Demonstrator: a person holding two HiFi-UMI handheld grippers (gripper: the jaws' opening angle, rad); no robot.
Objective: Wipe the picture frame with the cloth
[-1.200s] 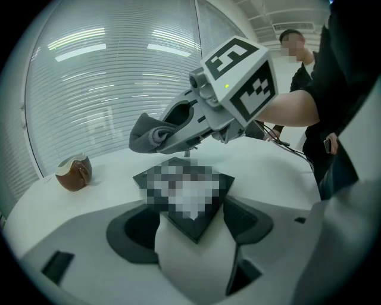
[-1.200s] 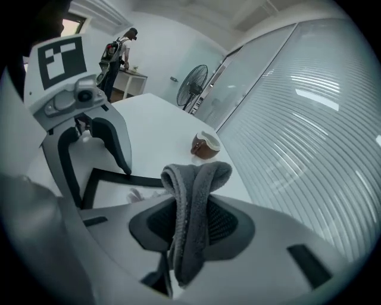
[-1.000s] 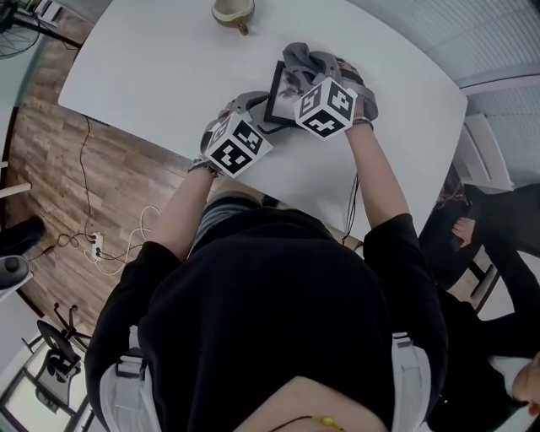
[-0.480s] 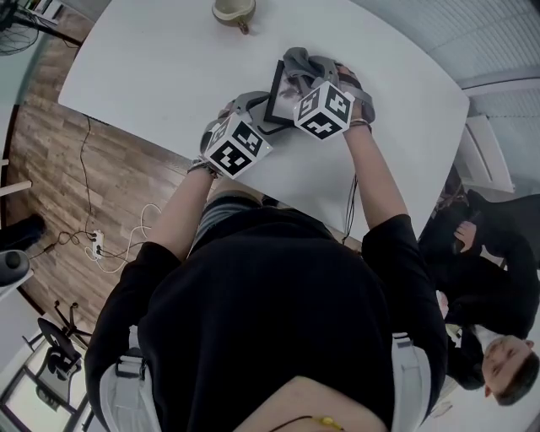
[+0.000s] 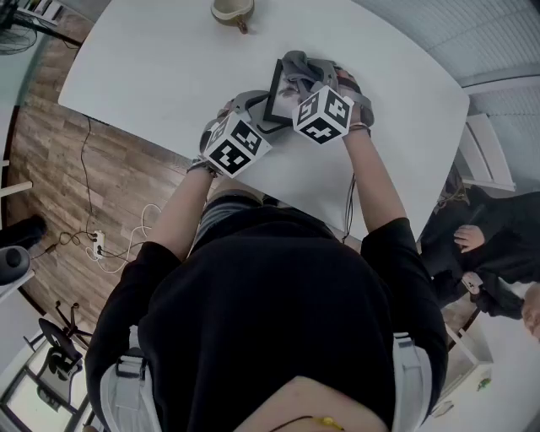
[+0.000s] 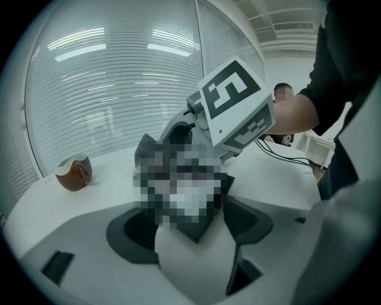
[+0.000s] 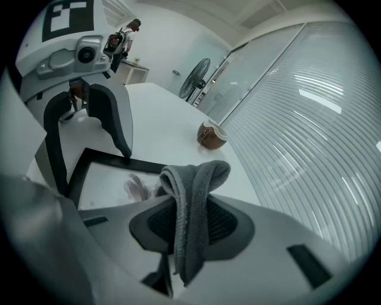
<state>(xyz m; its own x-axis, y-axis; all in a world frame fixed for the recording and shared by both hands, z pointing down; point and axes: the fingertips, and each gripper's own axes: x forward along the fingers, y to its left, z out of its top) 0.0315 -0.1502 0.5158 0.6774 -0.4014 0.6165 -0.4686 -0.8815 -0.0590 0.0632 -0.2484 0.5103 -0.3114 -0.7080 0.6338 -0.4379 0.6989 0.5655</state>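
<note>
A black picture frame (image 5: 277,91) lies on the white table (image 5: 152,67). My left gripper (image 5: 251,108) straddles its near corner. In the left gripper view the frame (image 6: 196,223) sits between the pads, gripped across the corner, and a mosaic patch covers its picture. My right gripper (image 5: 314,84) is over the frame's right side, shut on a grey cloth (image 5: 305,64). In the right gripper view a fold of the cloth (image 7: 193,179) is pinched between the pads and hangs over the frame's glass (image 7: 110,181). The left gripper (image 7: 89,164) shows there at the frame's far corner.
A brown cup (image 5: 232,10) stands at the table's far edge, also visible as the cup (image 7: 211,136) beyond the frame. The table's near edge (image 5: 295,207) runs just behind both hands. A person (image 5: 485,253) is at the right. A fan (image 7: 199,74) stands past the table.
The right gripper with the cloth has shifted only slightly over the frame. The left gripper and the frame have stayed put. The bystander at the right has moved.
</note>
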